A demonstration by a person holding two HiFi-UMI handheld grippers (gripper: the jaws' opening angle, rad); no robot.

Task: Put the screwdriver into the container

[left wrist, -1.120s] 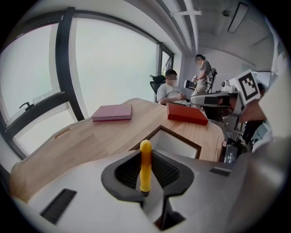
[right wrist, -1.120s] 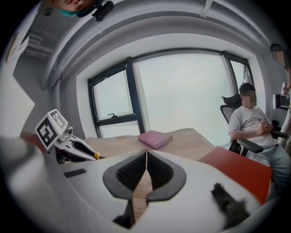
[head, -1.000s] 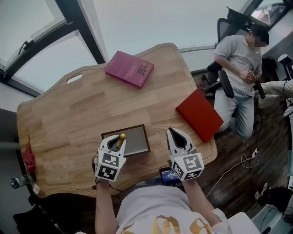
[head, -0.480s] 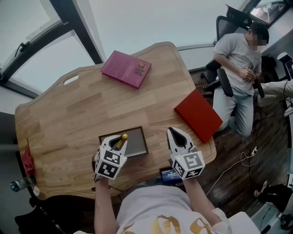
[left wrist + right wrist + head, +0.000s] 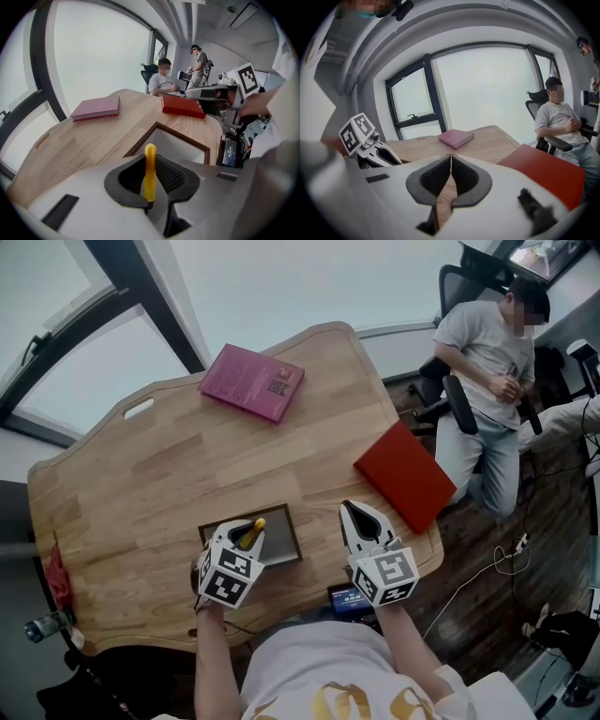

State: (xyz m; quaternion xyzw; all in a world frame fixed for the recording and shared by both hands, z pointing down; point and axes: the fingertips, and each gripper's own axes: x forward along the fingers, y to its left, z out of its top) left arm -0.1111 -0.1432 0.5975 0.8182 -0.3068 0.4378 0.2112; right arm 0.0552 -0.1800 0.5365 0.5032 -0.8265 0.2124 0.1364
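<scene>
A screwdriver with a yellow handle point(image 5: 252, 533) point(image 5: 150, 169) stands between the jaws of my left gripper point(image 5: 246, 527) point(image 5: 152, 158), which is shut on it, handle end pointing away from the gripper. That gripper hangs tilted down over the near left corner of the container point(image 5: 280, 540) point(image 5: 183, 144), a shallow grey tray with a dark brown rim. The screwdriver's shaft is hidden by the jaws. My right gripper point(image 5: 360, 513) point(image 5: 451, 160) is to the right of the container, above the table near its front edge, shut with nothing in it.
A pink book point(image 5: 251, 382) lies at the table's far side and a red book point(image 5: 405, 475) at its right edge. A person point(image 5: 485, 351) sits in a chair beyond that edge. A small device with a lit screen point(image 5: 348, 597) is at the front edge.
My left gripper has tipped further down and sunk slightly over the container, the screwdriver still in it. The right gripper has kept still.
</scene>
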